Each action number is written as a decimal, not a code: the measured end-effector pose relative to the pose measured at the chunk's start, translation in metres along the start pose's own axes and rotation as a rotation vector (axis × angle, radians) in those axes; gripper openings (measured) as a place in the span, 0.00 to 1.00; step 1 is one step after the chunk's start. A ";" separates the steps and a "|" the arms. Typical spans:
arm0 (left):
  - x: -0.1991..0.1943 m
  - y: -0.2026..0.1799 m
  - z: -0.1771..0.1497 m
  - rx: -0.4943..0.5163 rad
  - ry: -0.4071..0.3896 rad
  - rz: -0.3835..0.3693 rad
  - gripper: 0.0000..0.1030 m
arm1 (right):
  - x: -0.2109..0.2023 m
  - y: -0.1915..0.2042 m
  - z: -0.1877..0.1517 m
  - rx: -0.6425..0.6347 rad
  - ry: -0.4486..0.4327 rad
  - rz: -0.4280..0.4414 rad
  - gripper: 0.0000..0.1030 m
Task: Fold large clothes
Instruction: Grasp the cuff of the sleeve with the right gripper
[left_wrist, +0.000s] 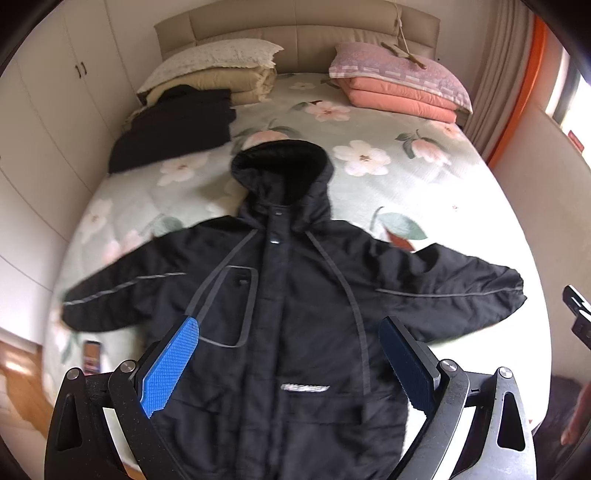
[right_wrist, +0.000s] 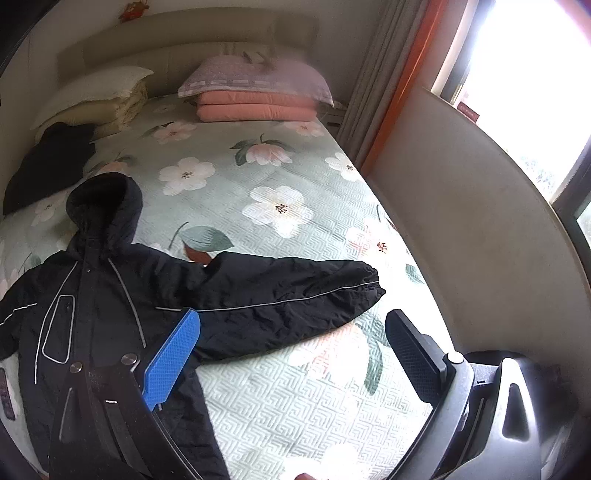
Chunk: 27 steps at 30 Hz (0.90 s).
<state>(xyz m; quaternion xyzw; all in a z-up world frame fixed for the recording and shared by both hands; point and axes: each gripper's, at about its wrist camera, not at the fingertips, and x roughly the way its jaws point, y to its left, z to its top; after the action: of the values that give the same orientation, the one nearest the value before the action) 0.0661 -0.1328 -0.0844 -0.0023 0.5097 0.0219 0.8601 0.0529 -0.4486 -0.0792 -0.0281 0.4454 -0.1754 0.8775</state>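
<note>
Folding not yet begun: the black hooded jacket (left_wrist: 280, 295) lies front-up on the bed (right_wrist: 295, 177), hood toward 12 o'clock, both sleeves outspread, while left gripper (left_wrist: 288, 365) and right gripper (right_wrist: 295, 354) hover with fingers spread, empty.

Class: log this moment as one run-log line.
black hooded padded jacket: spread flat, unfolded | left gripper: open above | right gripper: open, empty

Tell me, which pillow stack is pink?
The stack on the bed's window side: folded pink quilts under a mauve pillow. The other stack is cream, beside the folded black garment.
</note>
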 end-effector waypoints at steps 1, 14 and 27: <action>0.007 -0.011 -0.001 -0.008 0.003 -0.030 0.96 | 0.016 -0.015 0.001 0.009 0.000 0.013 0.98; 0.100 -0.105 -0.030 0.045 -0.029 -0.063 0.96 | 0.286 -0.175 -0.047 0.213 0.251 0.034 0.92; 0.143 -0.151 -0.048 0.106 0.034 -0.024 0.96 | 0.400 -0.183 -0.088 0.249 0.377 0.093 0.92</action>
<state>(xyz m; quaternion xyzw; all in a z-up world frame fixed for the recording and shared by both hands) 0.0990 -0.2794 -0.2359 0.0370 0.5246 -0.0155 0.8504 0.1483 -0.7443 -0.4032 0.1343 0.5774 -0.1907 0.7825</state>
